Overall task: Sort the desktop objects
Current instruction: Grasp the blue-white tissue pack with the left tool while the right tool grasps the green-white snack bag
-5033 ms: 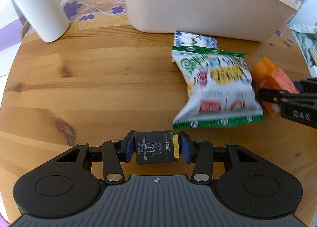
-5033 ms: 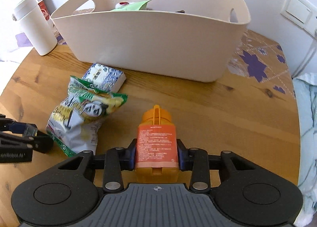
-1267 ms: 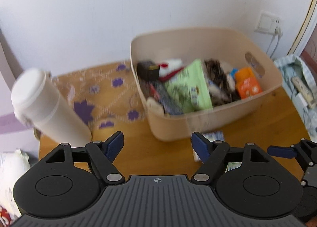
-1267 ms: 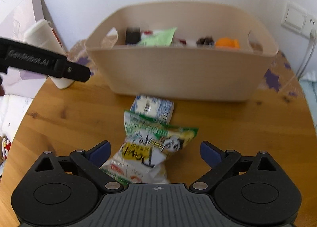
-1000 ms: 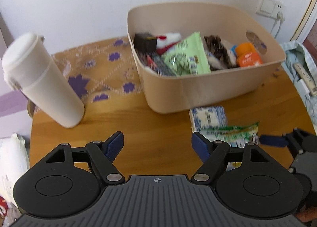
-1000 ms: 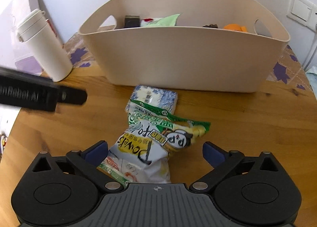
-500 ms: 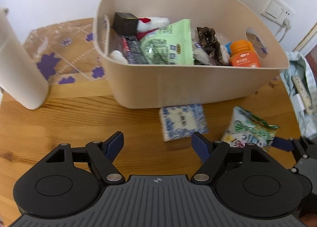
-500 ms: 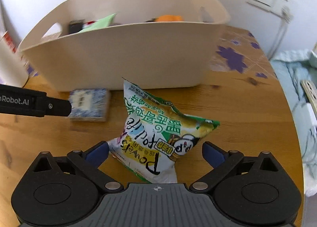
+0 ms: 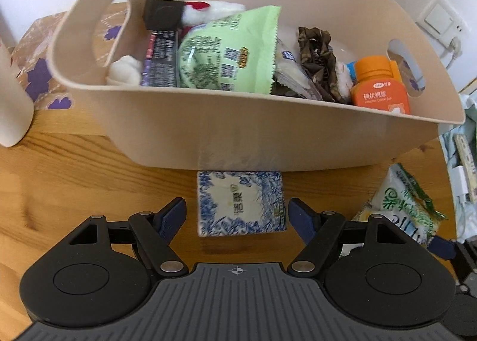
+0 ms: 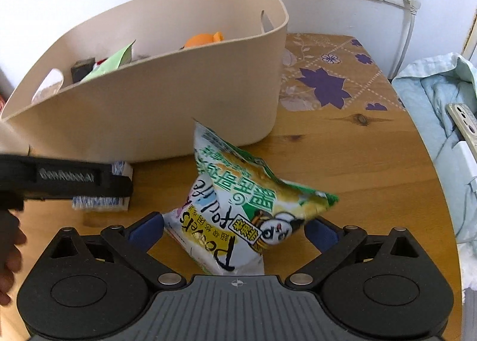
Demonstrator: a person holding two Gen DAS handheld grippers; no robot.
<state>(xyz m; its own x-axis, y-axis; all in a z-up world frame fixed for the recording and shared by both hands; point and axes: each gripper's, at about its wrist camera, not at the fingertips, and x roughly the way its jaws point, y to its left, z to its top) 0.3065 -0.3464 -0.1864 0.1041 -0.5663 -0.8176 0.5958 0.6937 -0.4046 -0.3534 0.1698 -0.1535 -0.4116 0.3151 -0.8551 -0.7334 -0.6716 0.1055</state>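
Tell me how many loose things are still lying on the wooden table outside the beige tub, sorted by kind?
Blue-and-white tissue packs: 1, the tissue pack between the open left gripper fingers.
Snack bags: 1, the snack bag between the open right gripper fingers.
White cups: 1, the white cup at the left edge.
Total: 3

The left gripper (image 9: 237, 215) hangs over the wooden table (image 9: 74, 189) with its jaws spread wide. The blue-and-white tissue pack (image 9: 240, 202) lies flat between the blue fingertips (image 9: 173, 215), touching neither. Just beyond it stands the beige bin (image 9: 238, 129), holding a green packet (image 9: 229, 54), an orange bottle (image 9: 378, 87), a black box (image 9: 162, 13) and a brown wrapper (image 9: 316, 49). A snack bag (image 9: 402, 207) lies to the right, near a second blue fingertip (image 9: 441, 247) at the frame edge.
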